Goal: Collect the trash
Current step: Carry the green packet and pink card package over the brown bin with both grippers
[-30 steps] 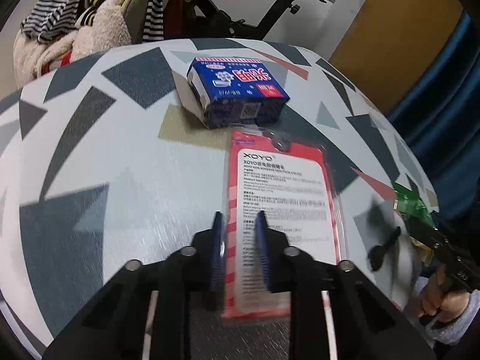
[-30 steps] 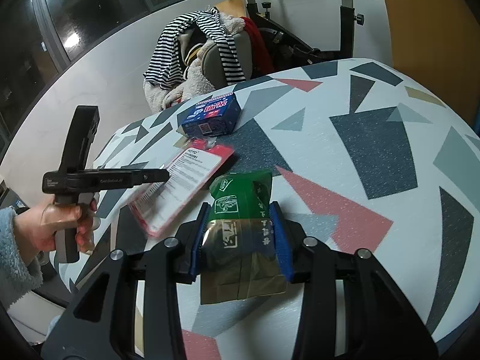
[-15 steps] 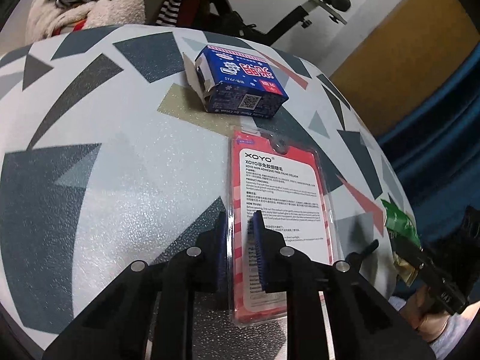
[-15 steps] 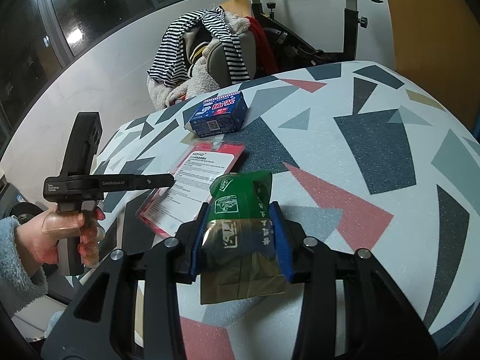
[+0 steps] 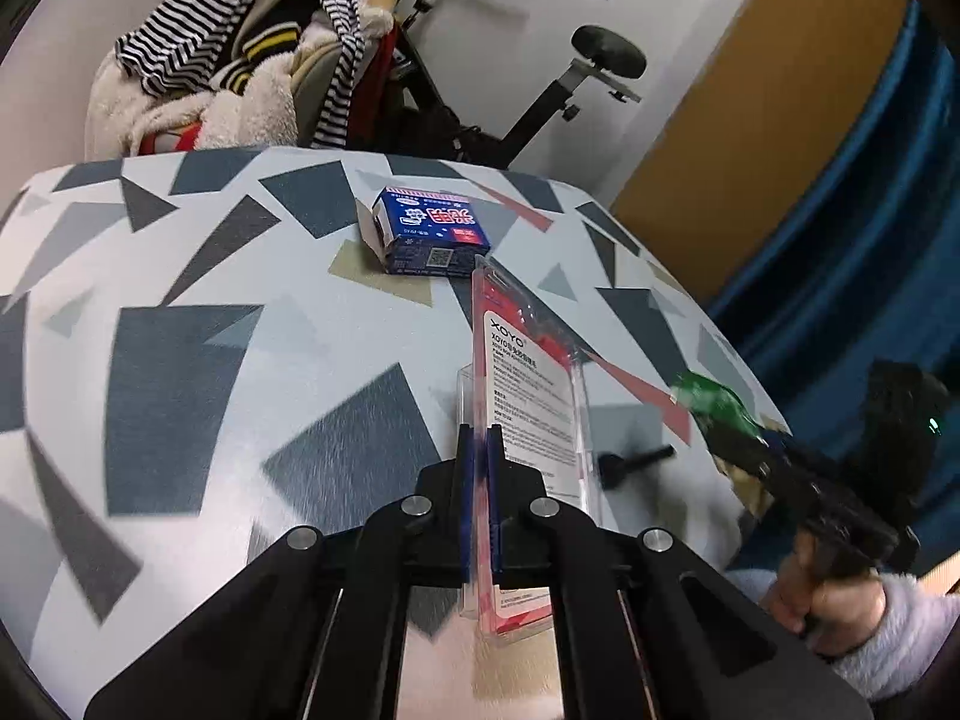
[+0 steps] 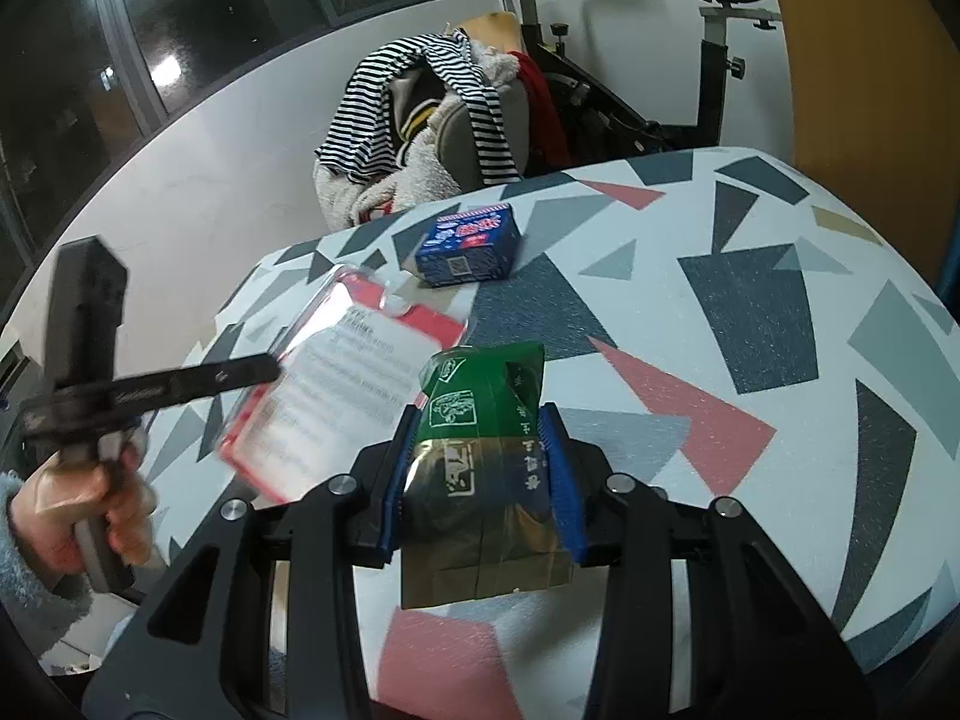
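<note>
You see the small blue cardboard box (image 5: 431, 238) on the patterned table (image 5: 180, 360), behind the lifted clear plastic blister pack (image 5: 528, 396).

You were in a lived-in home room: an exercise bike (image 6: 708, 60) stood against the white wall, a chair (image 5: 258, 78) beside it was heaped with striped and fleecy clothes, a blue curtain (image 5: 864, 252) hung at the side, and the surface (image 6: 750, 312) wore a terrazzo-patterned cover.

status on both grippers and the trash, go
Left gripper just closed on red blister pack, lifted edge-up. Right gripper shut on green wrapper. Blue box on table, nothing blocking.
</note>
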Demonstrator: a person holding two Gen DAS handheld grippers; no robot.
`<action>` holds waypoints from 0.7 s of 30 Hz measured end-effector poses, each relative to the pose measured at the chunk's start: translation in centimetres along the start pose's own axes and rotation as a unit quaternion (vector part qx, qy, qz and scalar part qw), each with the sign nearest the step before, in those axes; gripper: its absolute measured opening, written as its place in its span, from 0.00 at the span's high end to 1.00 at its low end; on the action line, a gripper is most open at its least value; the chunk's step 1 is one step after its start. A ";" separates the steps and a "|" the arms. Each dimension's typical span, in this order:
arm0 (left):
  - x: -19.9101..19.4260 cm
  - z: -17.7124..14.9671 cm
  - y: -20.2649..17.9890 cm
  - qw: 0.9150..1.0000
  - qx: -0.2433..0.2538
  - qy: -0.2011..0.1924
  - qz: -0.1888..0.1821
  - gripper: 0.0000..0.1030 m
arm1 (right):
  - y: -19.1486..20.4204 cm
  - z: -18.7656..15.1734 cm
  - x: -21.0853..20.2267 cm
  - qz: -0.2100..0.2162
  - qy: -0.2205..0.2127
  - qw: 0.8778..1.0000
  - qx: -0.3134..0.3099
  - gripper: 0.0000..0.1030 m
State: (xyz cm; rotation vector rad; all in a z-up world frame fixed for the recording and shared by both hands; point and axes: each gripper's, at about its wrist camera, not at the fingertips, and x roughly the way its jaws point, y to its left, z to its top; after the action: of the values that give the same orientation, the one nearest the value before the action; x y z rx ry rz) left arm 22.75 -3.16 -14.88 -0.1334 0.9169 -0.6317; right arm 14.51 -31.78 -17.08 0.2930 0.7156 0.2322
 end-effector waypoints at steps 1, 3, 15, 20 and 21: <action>-0.7 -0.3 -0.1 1.000 -0.001 -0.002 -0.002 0.96 | 0.2 0.0 -0.2 0.001 -0.001 1.000 -0.002 0.60; -2.5 -1.2 -0.2 1.000 -0.003 -0.010 0.000 0.96 | 0.7 -0.2 -0.9 0.005 -0.004 1.000 -0.006 0.60; -11.1 -8.1 -2.3 0.999 0.002 -0.051 0.016 0.96 | 4.3 -3.5 -4.8 0.015 0.000 0.999 -0.048 0.60; -12.7 -11.2 -3.6 0.998 0.013 -0.055 0.021 0.96 | 5.2 -5.1 -5.9 0.018 0.005 0.998 -0.064 0.60; -12.8 -11.8 -3.8 0.998 0.015 -0.054 0.021 0.96 | 5.4 -5.6 -6.2 0.018 0.006 0.997 -0.069 0.60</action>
State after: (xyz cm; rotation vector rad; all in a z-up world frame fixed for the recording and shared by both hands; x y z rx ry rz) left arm 6.19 2.77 -11.76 -0.1207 0.8033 -0.5931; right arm 5.56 -27.65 -15.52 0.1732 0.7026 0.3163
